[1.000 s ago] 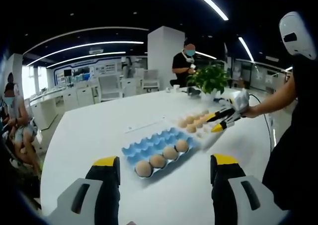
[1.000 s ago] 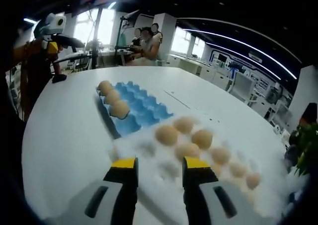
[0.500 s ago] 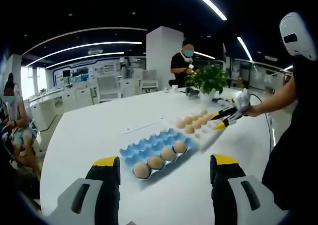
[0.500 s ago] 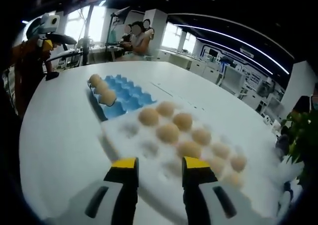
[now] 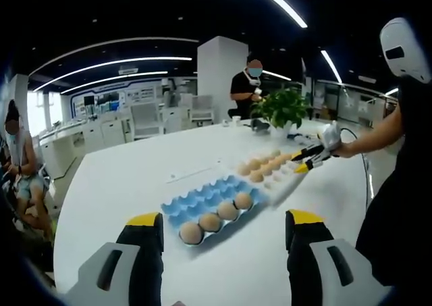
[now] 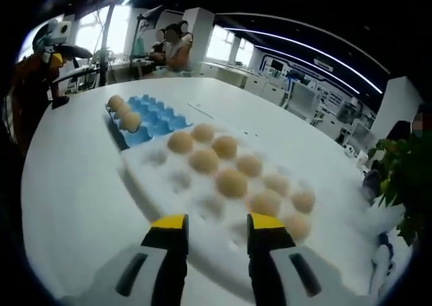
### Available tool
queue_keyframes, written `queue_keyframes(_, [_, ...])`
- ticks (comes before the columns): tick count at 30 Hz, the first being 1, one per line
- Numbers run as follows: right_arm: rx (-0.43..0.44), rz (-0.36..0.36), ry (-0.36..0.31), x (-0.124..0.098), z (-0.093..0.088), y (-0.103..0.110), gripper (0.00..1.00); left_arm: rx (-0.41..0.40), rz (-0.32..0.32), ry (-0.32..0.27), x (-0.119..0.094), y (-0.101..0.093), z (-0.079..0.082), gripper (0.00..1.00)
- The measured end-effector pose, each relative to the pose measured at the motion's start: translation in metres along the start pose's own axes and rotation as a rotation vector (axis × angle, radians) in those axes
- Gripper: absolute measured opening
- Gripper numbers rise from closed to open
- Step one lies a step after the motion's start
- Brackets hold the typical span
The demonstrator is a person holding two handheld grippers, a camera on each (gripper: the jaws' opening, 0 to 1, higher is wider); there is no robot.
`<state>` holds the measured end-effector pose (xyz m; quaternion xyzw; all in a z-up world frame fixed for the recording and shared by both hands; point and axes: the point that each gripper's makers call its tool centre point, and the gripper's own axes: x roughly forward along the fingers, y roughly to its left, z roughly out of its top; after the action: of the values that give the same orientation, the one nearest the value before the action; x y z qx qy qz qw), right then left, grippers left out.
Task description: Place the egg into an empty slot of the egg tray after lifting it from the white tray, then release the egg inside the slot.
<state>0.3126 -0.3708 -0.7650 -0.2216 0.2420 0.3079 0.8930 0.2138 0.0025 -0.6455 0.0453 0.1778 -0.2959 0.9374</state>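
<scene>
The blue egg tray (image 5: 202, 199) (image 6: 156, 114) lies on the white table and holds several brown eggs (image 5: 209, 221) (image 6: 129, 121) in one row. Beside it lies the white tray (image 5: 282, 182) (image 6: 143, 179) with several eggs (image 5: 256, 175) (image 6: 231, 182). My left gripper (image 5: 224, 218) stands open, low over the table in front of the blue tray, with nothing in it. My right gripper (image 6: 217, 221) (image 5: 307, 160) hovers open over the near part of the white tray, its jaws empty. An egg (image 6: 265, 202) lies just ahead of its right jaw.
A potted plant (image 5: 285, 107) (image 6: 405, 177) stands past the far end of the white tray. The person's arm (image 5: 364, 140) holds the right gripper. One person stands behind the table (image 5: 247, 88), another sits at the left (image 5: 20, 167). Bare tabletop (image 5: 121, 177) stretches left.
My right gripper has moved along the white tray toward the plant end, so the blue tray now sits farther back in its view. The left gripper has hardly moved.
</scene>
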Motion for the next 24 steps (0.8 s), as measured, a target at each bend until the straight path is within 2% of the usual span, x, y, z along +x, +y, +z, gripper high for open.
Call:
queue_keyframes(13, [0.028, -0.090, 0.034, -0.015, -0.020, -0.039, 0.34, 0.001, -0.006, 0.001, 0.003, -0.002, 0.001, 0.74])
queue_keyframes(18, [0.081, -0.137, 0.040, -0.018, -0.028, -0.055, 0.34, 0.003, -0.005, 0.002, 0.003, -0.002, 0.002, 0.74])
queue_keyframes(24, [0.078, -0.156, 0.085, -0.014, -0.040, -0.065, 0.32, 0.004, -0.001, 0.004, 0.002, -0.001, 0.003, 0.74])
